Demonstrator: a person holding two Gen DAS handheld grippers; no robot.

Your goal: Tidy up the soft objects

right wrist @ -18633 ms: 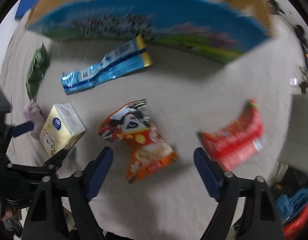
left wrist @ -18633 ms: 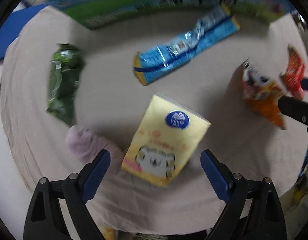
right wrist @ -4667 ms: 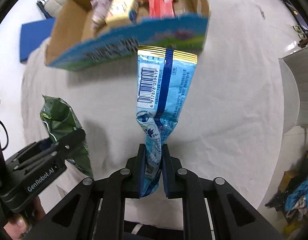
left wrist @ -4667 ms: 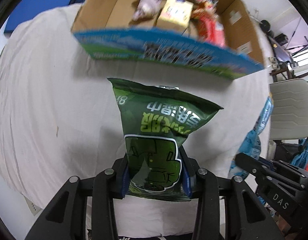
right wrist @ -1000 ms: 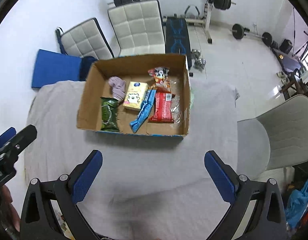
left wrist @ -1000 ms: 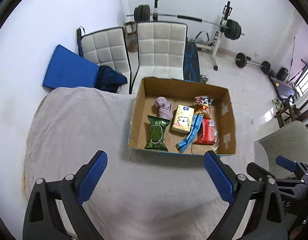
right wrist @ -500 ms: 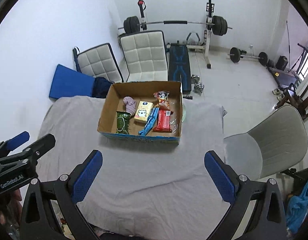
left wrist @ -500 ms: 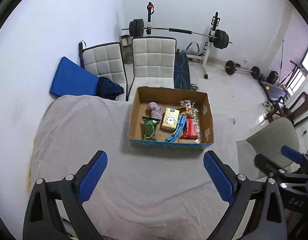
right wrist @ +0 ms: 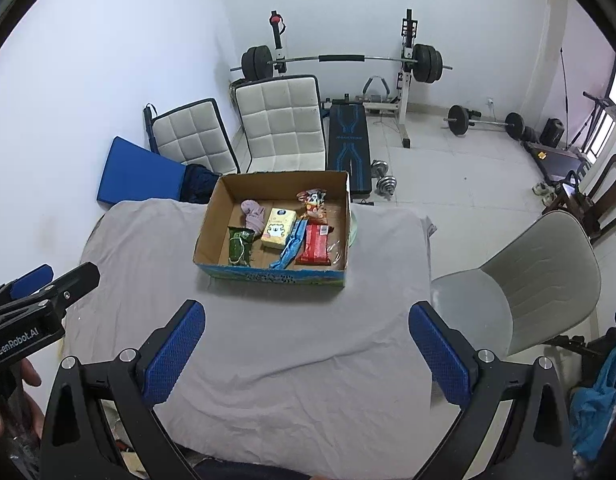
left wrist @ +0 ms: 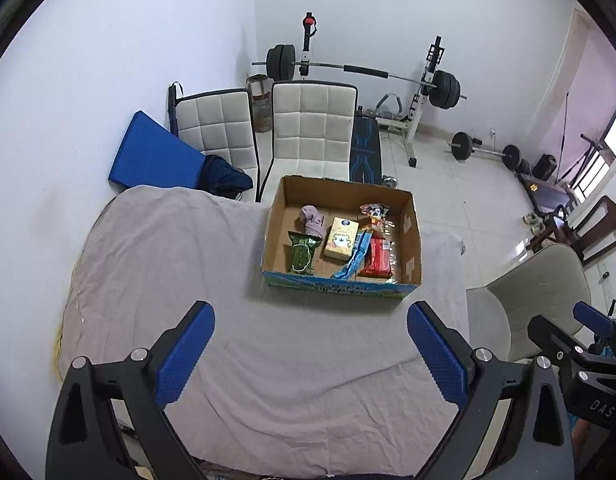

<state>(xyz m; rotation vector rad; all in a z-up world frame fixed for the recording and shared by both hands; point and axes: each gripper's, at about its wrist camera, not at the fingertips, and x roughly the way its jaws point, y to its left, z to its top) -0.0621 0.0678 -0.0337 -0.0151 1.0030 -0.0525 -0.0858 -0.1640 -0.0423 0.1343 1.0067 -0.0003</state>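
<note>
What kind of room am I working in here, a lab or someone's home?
Most likely a home room that doubles as a gym: a loaded barbell on a rack with its bench stands by the far wall, dumbbells lie on the tiled floor, and quilted white chairs sit behind the cloth-covered table.

We're looking at a plain white-walled room with a pale tiled floor (right wrist: 459, 168) that's basically a home gym: a barbell rack (right wrist: 405, 64) with a loaded bar against the far wall, a black-and-blue weight bench (right wrist: 347, 140) under it, and dumbbells (right wrist: 381, 174) on the floor. Two white quilted chairs (left wrist: 313, 128) and a blue mat (left wrist: 154, 156) sit behind a table covered in a grey cloth (left wrist: 156, 264), with a grey shell chair (right wrist: 539, 280) off to the right. Daylight comes from a window (right wrist: 615, 100) at the far right edge, near a dark wooden chair (left wrist: 599, 228).
</note>
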